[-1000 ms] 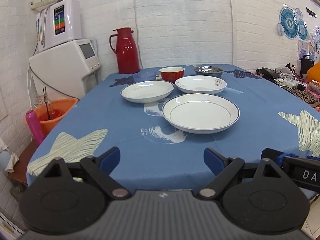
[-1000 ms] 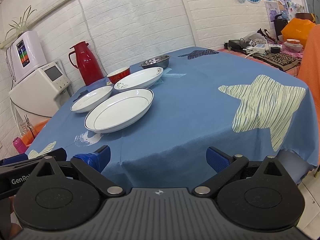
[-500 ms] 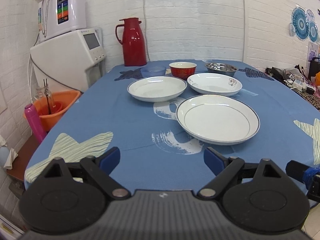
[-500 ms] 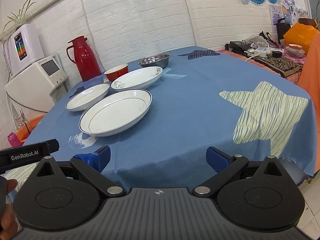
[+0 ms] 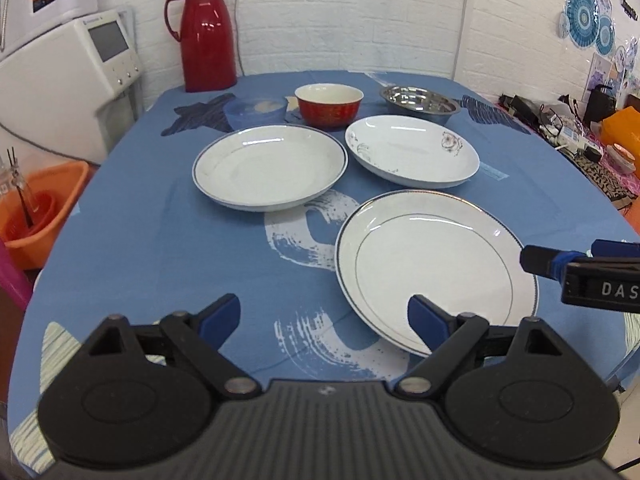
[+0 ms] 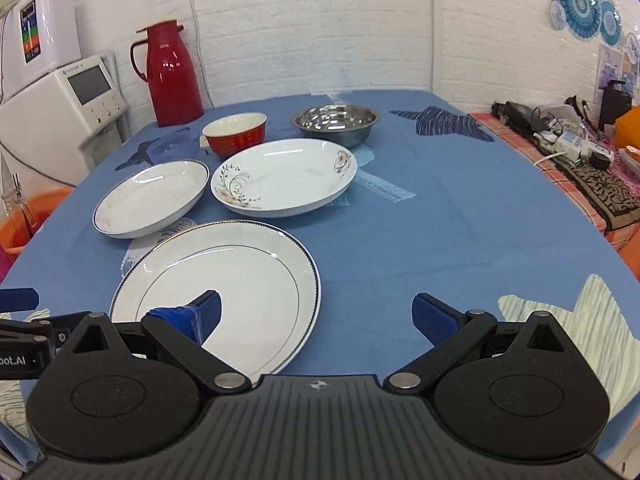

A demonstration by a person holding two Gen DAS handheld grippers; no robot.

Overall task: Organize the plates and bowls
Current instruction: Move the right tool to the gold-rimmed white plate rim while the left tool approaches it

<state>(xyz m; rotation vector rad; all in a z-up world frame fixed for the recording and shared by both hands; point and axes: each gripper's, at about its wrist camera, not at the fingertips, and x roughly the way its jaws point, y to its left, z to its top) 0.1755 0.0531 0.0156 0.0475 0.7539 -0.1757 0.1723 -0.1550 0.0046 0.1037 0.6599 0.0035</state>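
I see a blue star-print tablecloth under plates and bowls, with a white brick wall and a red thermos behind. My left gripper and right gripper both gape wide, holding nothing.

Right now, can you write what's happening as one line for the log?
left gripper: open, empty | right gripper: open, empty | big plate: on table, nearest | red bowl, steel bowl: untouched | stacking: not started

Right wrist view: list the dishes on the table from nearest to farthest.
Large rimmed plate → deep plate with blue rim → floral plate → red bowl → steel bowl.
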